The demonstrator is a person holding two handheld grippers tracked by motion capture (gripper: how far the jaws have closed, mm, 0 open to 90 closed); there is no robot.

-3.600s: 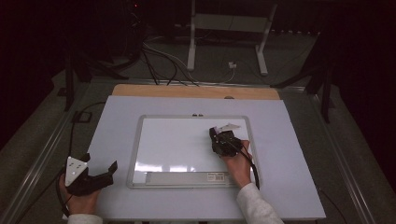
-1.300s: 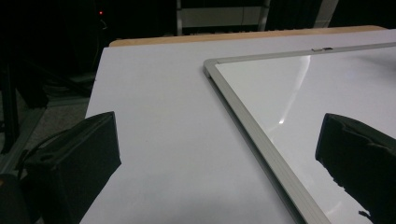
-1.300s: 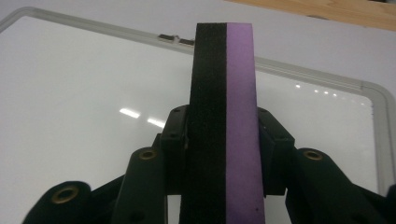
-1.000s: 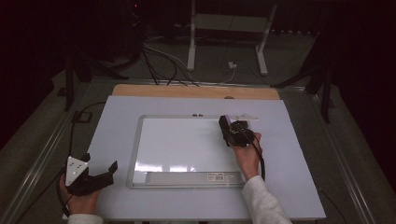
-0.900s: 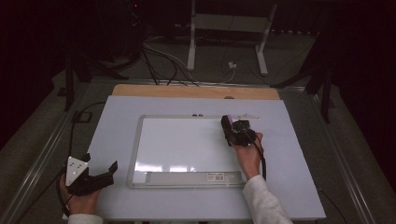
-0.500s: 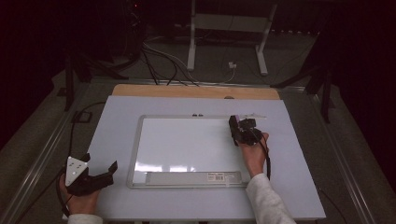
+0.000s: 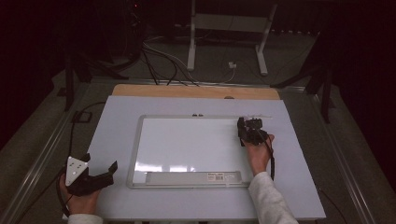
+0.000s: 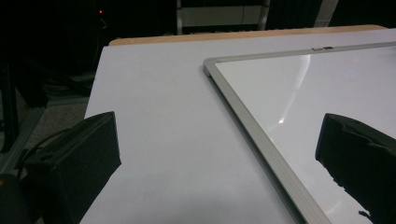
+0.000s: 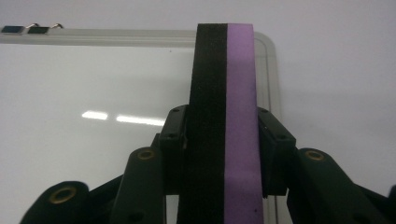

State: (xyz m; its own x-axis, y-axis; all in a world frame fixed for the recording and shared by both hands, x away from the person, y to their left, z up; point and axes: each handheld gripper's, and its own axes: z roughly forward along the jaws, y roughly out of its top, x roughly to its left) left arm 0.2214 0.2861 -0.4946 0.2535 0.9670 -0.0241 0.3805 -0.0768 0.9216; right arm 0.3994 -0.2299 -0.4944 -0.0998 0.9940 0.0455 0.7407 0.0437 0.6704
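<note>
A whiteboard [image 7: 187, 144] with a silver frame lies flat on the pale table; its surface looks clean. My right gripper [image 7: 249, 130] sits over the board's far right corner, shut on an eraser [image 9: 226, 107] with a black felt side and a purple foam side, standing on edge between the jaws. The board's right frame edge [image 9: 271, 70] runs just beside the eraser. My left gripper [image 7: 91, 176] rests at the table's near left, off the board, its jaws [image 8: 210, 158] wide apart and holding nothing. The board's near left corner [image 8: 210, 65] lies ahead of it.
A wooden strip [image 7: 196, 91] borders the table's far edge. Two small clips [image 9: 28, 29] sit on the board's top frame. A label strip [image 7: 219, 176] runs along the board's near edge. Cables [image 7: 159, 60] and a stand's legs [image 7: 224, 46] lie on the dark floor beyond.
My right gripper has carried the eraser steadily rightward and a little farther away across the board, from its middle right to the far right corner. The left gripper has stayed put.
</note>
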